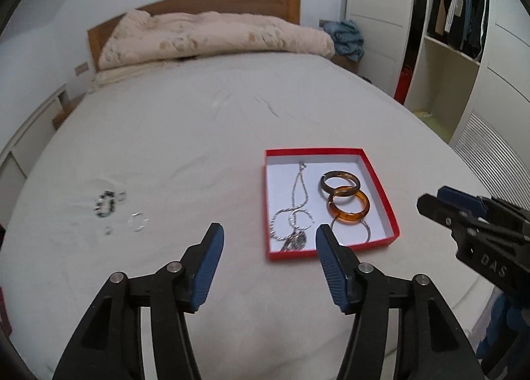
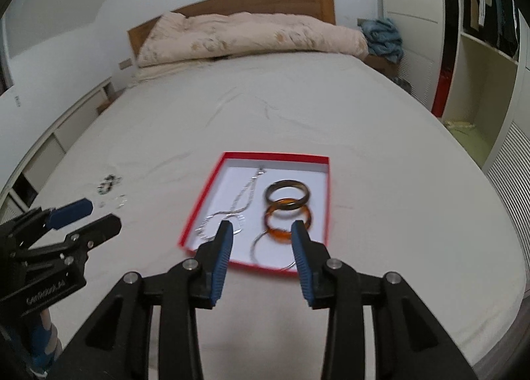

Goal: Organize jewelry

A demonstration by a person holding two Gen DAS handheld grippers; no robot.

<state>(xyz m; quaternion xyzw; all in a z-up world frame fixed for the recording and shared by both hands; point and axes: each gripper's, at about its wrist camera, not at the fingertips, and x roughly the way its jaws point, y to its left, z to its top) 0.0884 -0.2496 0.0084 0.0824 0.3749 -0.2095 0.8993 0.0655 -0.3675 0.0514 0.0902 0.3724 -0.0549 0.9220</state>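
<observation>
Both grippers hover empty with jaws spread: the left gripper just before the red box's near edge, the right gripper over it. Inside lie a silver necklace, a dark bangle and an amber bangle. A beaded bracelet and small ring rest on the bed sheet, well left.

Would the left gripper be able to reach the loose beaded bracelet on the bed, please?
Probably yes. The left gripper is open and holds nothing, and the bracelet lies on bare sheet ahead to its left, outside the red box, with nothing between.
</observation>
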